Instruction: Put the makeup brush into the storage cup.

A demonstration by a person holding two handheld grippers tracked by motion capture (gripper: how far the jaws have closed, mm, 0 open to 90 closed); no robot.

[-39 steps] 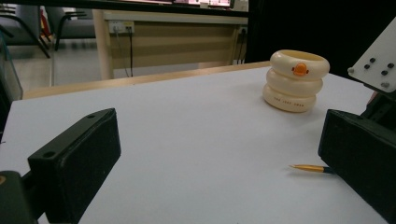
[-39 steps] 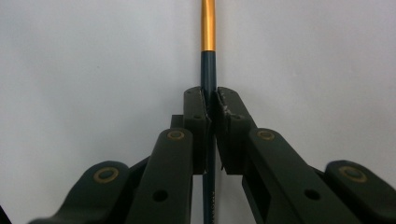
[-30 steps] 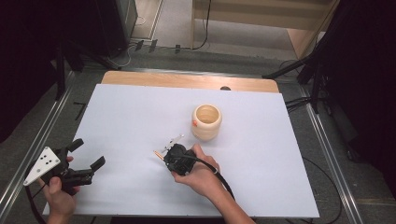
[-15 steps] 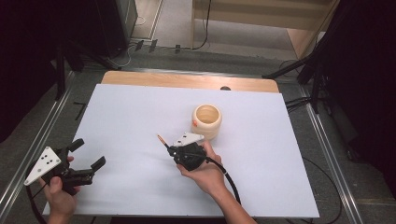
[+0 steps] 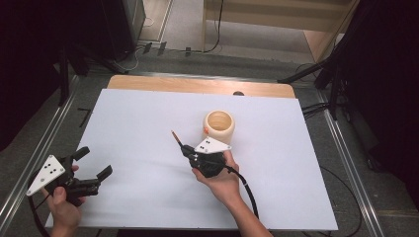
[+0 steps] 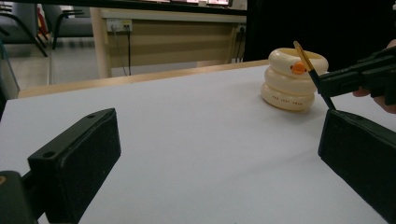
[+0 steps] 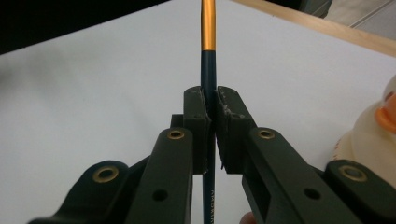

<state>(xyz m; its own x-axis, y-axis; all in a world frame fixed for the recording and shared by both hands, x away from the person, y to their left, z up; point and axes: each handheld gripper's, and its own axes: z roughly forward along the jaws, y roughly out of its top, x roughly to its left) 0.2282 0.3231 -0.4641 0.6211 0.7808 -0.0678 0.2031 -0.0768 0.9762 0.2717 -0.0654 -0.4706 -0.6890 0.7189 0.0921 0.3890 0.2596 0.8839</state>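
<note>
A: The right tongs (image 5: 185,149) were seen clamped on a thin pencil (image 7: 208,60), the dark blue shaft pinched between the two pads and the orange-gold part standing out beyond them. How were the left tongs found?

B: The left tongs (image 5: 94,163) were held wide apart with nothing between them, low over the white sheet near the front left corner of the counter (image 5: 197,85). They were gripped by the person's left hand (image 5: 62,200).

A: In the high view the pencil (image 5: 177,138) was pointed up and to the left, lifted clear of the sheet. The right tongs were carried by the right hand (image 5: 225,180), with a black cable trailing back along the forearm.

B: Just beyond those tongs a cream ringed cup (image 5: 219,126) was stood upright on the sheet, an orange duck bill marked on its side. From the left gripper view the pencil tip (image 6: 303,56) was seen crossing in front of the cup (image 6: 292,79); whether they touched could not be told.

A: The wooden edge of the counter was left bare behind the sheet.
</note>
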